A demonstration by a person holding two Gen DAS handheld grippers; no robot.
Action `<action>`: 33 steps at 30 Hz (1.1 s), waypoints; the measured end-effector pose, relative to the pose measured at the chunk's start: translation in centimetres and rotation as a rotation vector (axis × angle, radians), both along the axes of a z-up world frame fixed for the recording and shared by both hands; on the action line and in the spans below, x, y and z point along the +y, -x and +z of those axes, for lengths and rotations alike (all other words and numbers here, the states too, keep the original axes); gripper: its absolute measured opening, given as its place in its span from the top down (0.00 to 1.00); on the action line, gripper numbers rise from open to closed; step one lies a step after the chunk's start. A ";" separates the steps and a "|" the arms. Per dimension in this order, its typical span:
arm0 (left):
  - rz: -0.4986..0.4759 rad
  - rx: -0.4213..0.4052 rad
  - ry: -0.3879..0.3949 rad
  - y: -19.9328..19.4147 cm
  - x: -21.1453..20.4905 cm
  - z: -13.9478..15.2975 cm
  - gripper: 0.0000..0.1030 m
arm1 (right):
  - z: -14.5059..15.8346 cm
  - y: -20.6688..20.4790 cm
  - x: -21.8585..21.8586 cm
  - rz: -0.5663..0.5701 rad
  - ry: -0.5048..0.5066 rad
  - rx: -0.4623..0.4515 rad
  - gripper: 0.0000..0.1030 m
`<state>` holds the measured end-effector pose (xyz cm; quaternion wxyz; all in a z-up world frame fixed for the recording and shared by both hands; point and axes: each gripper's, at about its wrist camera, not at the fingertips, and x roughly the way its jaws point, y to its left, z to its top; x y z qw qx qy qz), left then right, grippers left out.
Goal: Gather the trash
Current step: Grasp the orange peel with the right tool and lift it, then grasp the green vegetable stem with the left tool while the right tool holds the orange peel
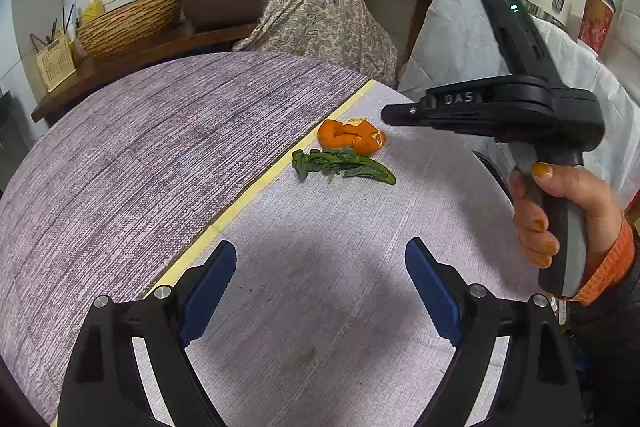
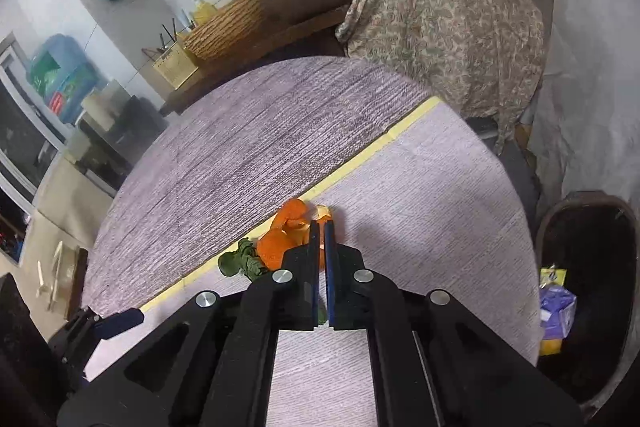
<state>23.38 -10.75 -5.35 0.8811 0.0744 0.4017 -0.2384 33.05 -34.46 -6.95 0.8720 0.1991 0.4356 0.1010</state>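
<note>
The orange peel (image 1: 352, 139) and a wilted green leaf (image 1: 344, 167) lie touching each other beside the yellow tape strip (image 1: 248, 195), toward the counter's (image 1: 160, 147) far edge. The right tool (image 2: 321, 227) hovers over the peel, fingers nearly together, gripping nothing; the left tool (image 1: 320, 267) gapes wide, empty, near the counter's near edge

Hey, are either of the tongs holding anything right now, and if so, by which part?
Nothing is held. The left tongs are open and empty. The right tongs are shut beside the orange peel, gripping nothing.
</note>
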 end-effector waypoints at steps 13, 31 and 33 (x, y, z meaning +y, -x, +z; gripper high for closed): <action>0.009 0.014 -0.004 0.0 0.1 -0.6 0.17 | -1.4 -0.9 -0.7 -0.050 -0.091 0.041 0.48; -0.080 -0.073 -0.124 -3.2 -3.4 -0.6 0.17 | 0.8 1.8 -1.3 -0.028 -0.024 -0.062 0.85; -0.144 -0.100 -0.169 -4.0 -4.3 -0.7 0.18 | 1.1 2.5 -2.1 -0.027 -0.003 -0.065 0.85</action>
